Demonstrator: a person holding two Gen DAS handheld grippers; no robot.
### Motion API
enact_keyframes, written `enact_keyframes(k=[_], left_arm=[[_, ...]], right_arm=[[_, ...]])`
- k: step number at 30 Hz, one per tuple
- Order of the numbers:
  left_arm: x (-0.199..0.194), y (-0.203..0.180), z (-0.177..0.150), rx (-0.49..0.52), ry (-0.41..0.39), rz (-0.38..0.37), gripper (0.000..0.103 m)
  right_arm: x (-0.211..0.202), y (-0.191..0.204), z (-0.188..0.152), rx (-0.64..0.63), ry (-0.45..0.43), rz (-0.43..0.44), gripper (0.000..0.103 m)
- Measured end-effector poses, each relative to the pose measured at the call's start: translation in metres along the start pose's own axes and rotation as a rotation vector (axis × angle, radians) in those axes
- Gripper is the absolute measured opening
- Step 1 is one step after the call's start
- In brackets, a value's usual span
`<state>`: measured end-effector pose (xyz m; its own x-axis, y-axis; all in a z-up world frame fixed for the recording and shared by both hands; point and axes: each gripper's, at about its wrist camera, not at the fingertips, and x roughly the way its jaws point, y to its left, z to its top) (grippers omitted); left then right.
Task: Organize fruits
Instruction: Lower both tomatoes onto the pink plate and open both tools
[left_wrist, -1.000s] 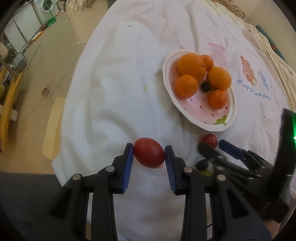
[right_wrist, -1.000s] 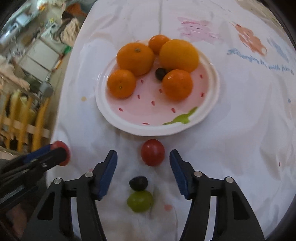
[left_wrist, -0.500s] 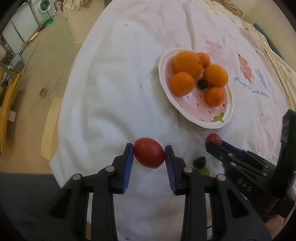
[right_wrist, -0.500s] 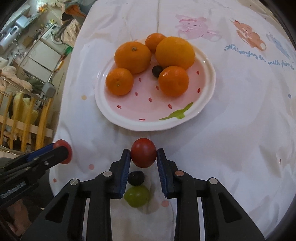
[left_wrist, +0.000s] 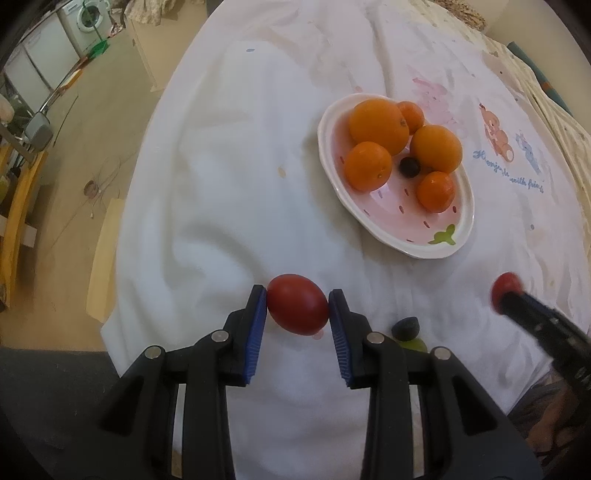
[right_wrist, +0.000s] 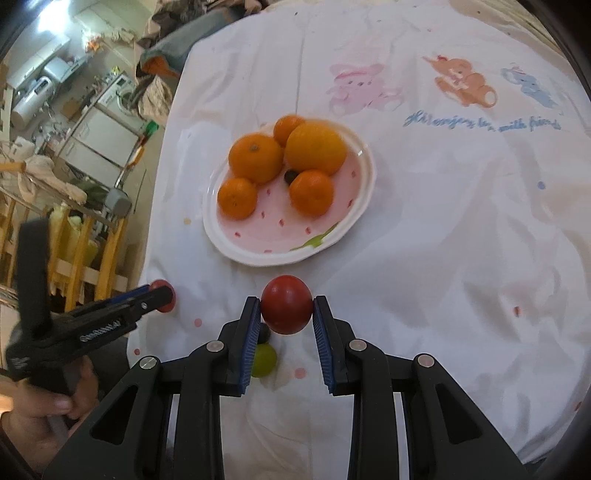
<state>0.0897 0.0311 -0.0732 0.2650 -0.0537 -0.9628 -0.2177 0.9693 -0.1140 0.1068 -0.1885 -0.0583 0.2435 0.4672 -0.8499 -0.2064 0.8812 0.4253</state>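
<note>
My left hand-held gripper (left_wrist: 297, 304) and right hand-held gripper (right_wrist: 287, 310) each clamp a red tomato (left_wrist: 297, 304); ahead, five oranges (right_wrist: 255, 158) fill the plate (right_wrist: 364, 206); a green grape (right_wrist: 264, 360) and dark grape (left_wrist: 405, 328) remain beneath.

Left gripper (left_wrist: 297, 310) and right gripper (right_wrist: 287, 311) each clamp a tomato

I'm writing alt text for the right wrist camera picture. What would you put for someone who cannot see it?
The right gripper clamps a red tomato above a white tablecloth. Beyond it sits a pink plate holding five oranges and a dark grape; a green grape lies below the gripper, and the left gripper enters at left.
</note>
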Motion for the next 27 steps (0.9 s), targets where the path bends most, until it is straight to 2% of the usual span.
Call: enact_keyframes(k=[3, 13, 27], left_arm=[[-0.002, -0.002, 0.001, 0.011, -0.023, 0.002, 0.03], [0.0, -0.003, 0.002, 0.04, -0.065, 0.076, 0.03], [-0.03, -0.026, 0.016, 0.131, -0.165, 0.06, 0.03]], right_arm=[[-0.014, -0.008, 0.005, 0.014, -0.034, 0.016, 0.031], [-0.045, -0.029, 0.016, 0.056, -0.118, 0.079, 0.031], [-0.048, -0.035, 0.038, 0.09, -0.168, 0.177, 0.031]])
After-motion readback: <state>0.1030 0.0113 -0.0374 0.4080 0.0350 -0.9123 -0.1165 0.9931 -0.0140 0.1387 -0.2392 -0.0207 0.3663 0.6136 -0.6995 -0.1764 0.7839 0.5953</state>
